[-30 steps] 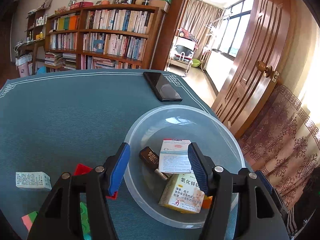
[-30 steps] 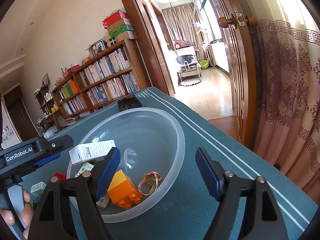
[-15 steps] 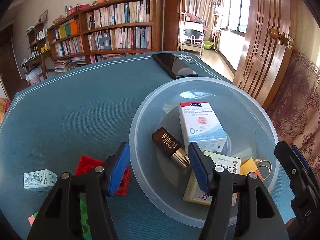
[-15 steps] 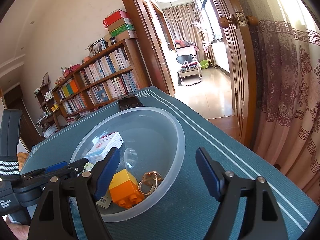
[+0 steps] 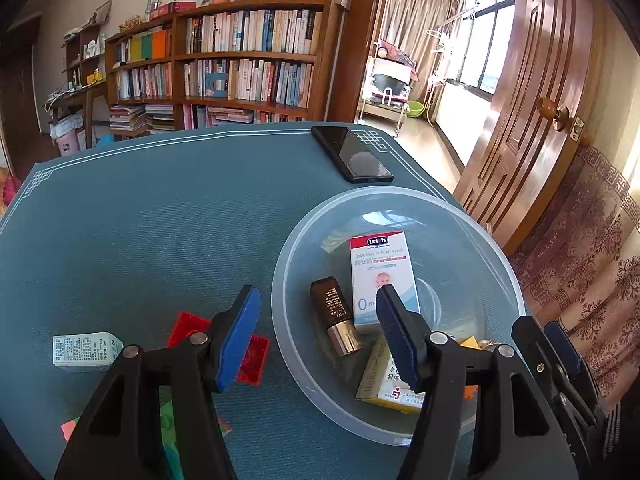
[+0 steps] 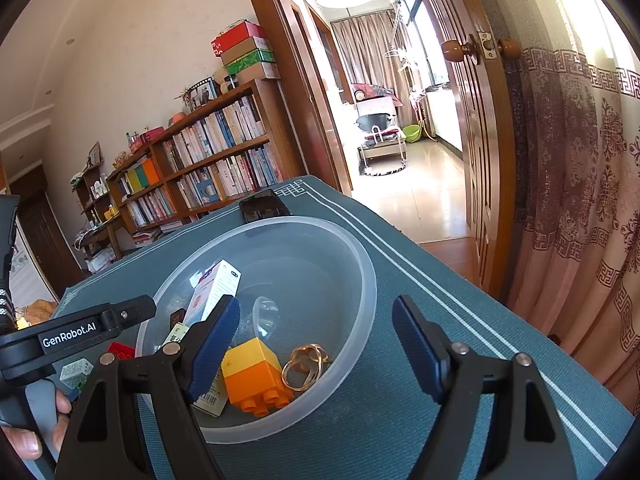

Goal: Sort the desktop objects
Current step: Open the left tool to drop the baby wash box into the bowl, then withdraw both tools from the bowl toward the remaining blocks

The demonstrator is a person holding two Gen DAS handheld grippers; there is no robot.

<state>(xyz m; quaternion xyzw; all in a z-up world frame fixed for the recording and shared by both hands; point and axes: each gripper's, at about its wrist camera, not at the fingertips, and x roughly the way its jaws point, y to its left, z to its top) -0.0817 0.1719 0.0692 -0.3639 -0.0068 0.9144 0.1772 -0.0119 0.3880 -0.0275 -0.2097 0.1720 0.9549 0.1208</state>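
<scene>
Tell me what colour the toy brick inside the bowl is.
Yellow on top, orange below; clearest in the right wrist view.

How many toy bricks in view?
2. A red brick lies on the table left of the bowl; a yellow-orange one is inside the bowl. Others may be hidden.

The bowl stood on the table mat, ahead and to the right of the left gripper, whose right finger reached over its rim. In the bowl lay a body-wash carton, a small bottle just left of it, and an ointment box nearer the gripper. Beyond the bowl, near the mat's far edge, lay a phone. Left of the bowl, under the gripper's left finger, sat a toy brick, and further left a small carton. From the right gripper, the bowl lay ahead and to the left, with a block and a ring side by side on its near side.
</scene>
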